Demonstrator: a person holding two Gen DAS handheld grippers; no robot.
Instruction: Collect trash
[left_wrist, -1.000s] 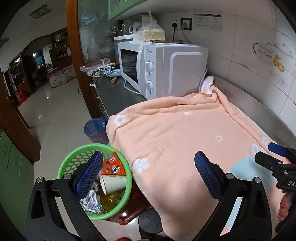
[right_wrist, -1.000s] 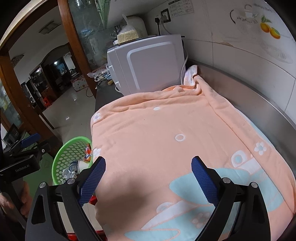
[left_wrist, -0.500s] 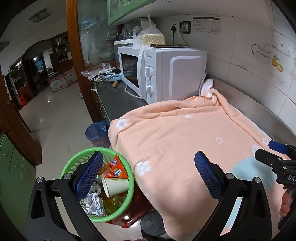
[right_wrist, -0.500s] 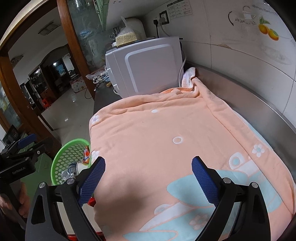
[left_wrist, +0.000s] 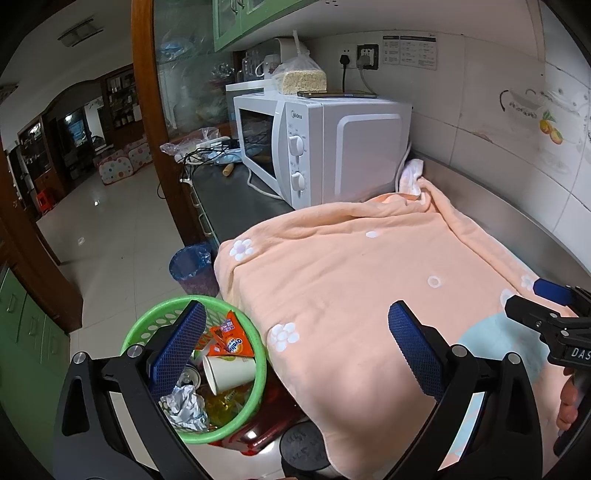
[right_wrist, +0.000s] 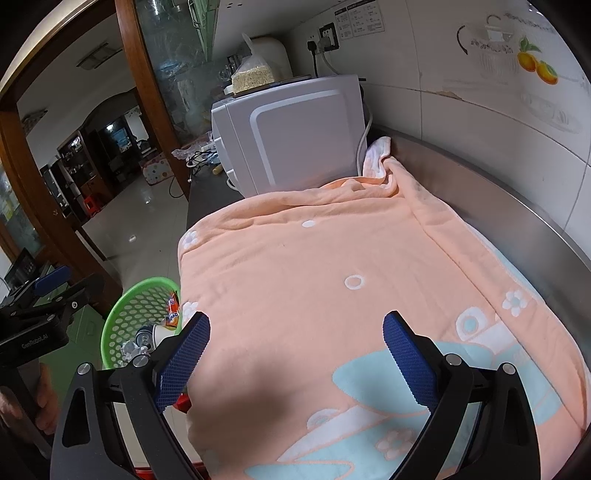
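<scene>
A green perforated basket (left_wrist: 147, 325) sits low at the counter's left edge and holds trash: an orange snack wrapper (left_wrist: 228, 341), a white paper cup (left_wrist: 229, 373), a can (left_wrist: 189, 377) and crumpled foil (left_wrist: 184, 406). My left gripper (left_wrist: 295, 350) is open and empty, held above the basket and the towel's edge. My right gripper (right_wrist: 295, 358) is open and empty above the peach towel (right_wrist: 332, 258). The basket (right_wrist: 136, 314) also shows at the lower left of the right wrist view. No trash shows on the towel.
A white microwave (left_wrist: 325, 147) stands behind the towel with a bag (left_wrist: 301, 74) on top. A tiled wall (left_wrist: 517, 129) runs along the right. A blue-lined bin (left_wrist: 192, 269) stands on the floor beside the counter. Cables (left_wrist: 203, 151) lie past the microwave.
Both views have pulled back and risen slightly, so more of the counter and microwave shows. Both grippers stay open. The basket's contents have not moved.
</scene>
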